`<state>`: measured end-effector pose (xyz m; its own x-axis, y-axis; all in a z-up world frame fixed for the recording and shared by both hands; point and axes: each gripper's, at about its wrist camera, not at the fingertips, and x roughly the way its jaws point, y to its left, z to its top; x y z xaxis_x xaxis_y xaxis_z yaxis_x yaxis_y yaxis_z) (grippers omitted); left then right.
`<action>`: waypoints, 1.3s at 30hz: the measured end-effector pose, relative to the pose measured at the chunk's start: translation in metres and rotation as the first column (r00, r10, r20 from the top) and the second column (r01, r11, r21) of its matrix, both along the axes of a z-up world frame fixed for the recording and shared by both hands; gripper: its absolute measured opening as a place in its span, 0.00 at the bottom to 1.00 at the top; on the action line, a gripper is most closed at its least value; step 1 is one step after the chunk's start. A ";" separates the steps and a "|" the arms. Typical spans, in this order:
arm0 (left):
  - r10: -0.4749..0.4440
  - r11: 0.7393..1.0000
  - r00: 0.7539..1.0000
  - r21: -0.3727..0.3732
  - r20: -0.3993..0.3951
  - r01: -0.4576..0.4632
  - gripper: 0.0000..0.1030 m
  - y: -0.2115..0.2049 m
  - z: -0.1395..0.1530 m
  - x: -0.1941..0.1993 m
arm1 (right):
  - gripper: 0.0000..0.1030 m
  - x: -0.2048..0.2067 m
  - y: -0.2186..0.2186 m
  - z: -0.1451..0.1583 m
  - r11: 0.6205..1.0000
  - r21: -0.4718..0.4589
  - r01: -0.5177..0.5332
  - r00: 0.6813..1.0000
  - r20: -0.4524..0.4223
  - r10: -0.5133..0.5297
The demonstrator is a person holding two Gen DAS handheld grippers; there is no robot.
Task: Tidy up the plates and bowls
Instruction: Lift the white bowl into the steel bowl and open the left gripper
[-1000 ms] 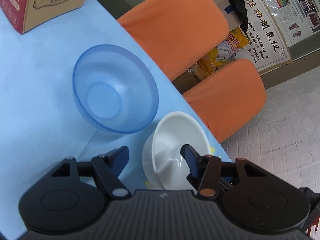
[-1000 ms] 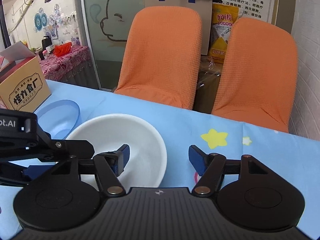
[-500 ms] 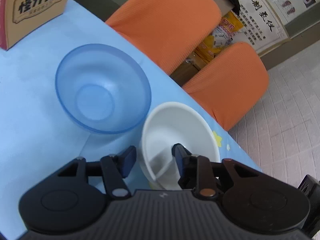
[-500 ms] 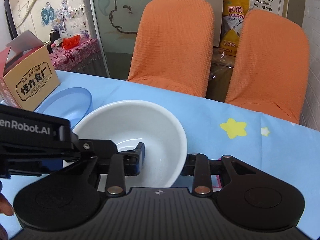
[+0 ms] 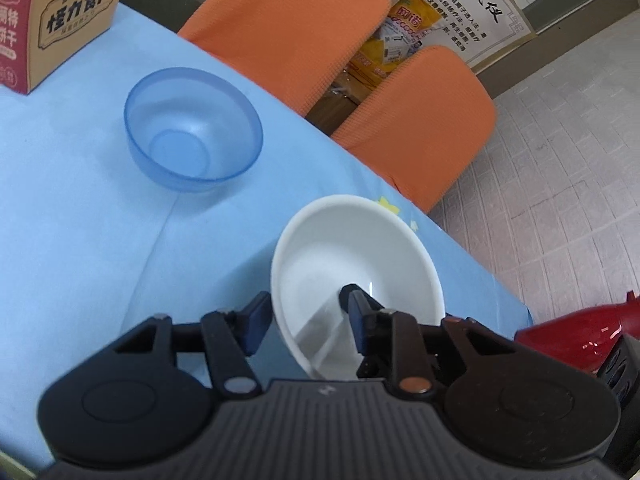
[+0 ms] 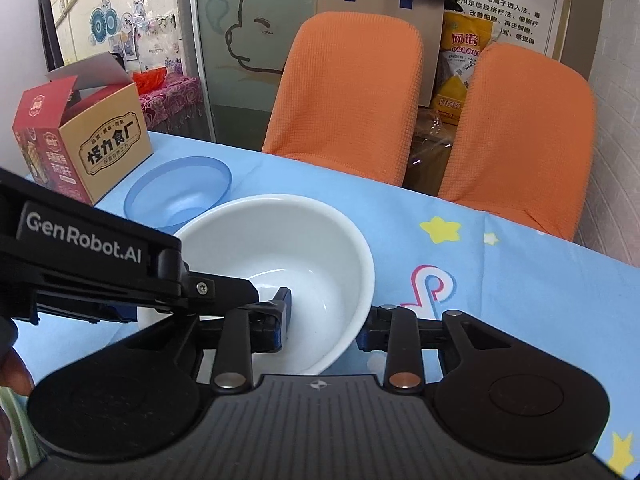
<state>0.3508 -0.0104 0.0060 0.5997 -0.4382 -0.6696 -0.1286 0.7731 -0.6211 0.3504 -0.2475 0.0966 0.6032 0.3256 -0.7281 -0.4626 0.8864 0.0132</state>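
White bowl (nothing inside) clamped between left hand-held gripper and right hand-held gripper, blue bowl likewise bare.

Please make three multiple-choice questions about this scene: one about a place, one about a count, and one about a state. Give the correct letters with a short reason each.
1. Where is the blue bowl relative to the cardboard box?
A. Inside the box
B. On the table beside the box
C. On an orange chair

2. How many bowls are in view?
A. One
B. Two
C. Four

3. How is the white bowl held?
A. By neither hand-held gripper
B. Only by the left hand-held gripper
C. By both, the right hand-held gripper too

Answers:
1. B, the blue bowl stands on the blue tablecloth next to the box.
2. B, only one blue bowl and one white bowl show.
3. C, each gripper has one finger inside the rim and one outside.
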 end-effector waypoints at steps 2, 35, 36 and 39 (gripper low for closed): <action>-0.022 1.000 1.000 0.004 0.021 0.022 0.25 -0.006 0.011 -0.022 | 0.58 -0.021 -0.005 0.011 1.000 0.003 0.013 1.000 0.015 -0.014; -0.348 0.932 0.934 0.142 0.078 0.335 0.70 -0.065 0.022 -0.201 | 0.90 -0.219 -0.088 0.012 0.967 0.159 0.198 0.978 0.030 -0.205; -0.351 0.930 0.931 0.152 0.097 0.335 0.71 -0.063 0.026 -0.203 | 1.00 -0.223 -0.090 0.014 0.965 0.161 0.208 0.975 0.051 -0.218; -0.354 0.927 0.924 0.187 0.143 0.326 0.72 -0.059 0.036 -0.208 | 1.00 -0.231 -0.095 0.018 0.959 0.191 0.207 0.972 0.070 -0.224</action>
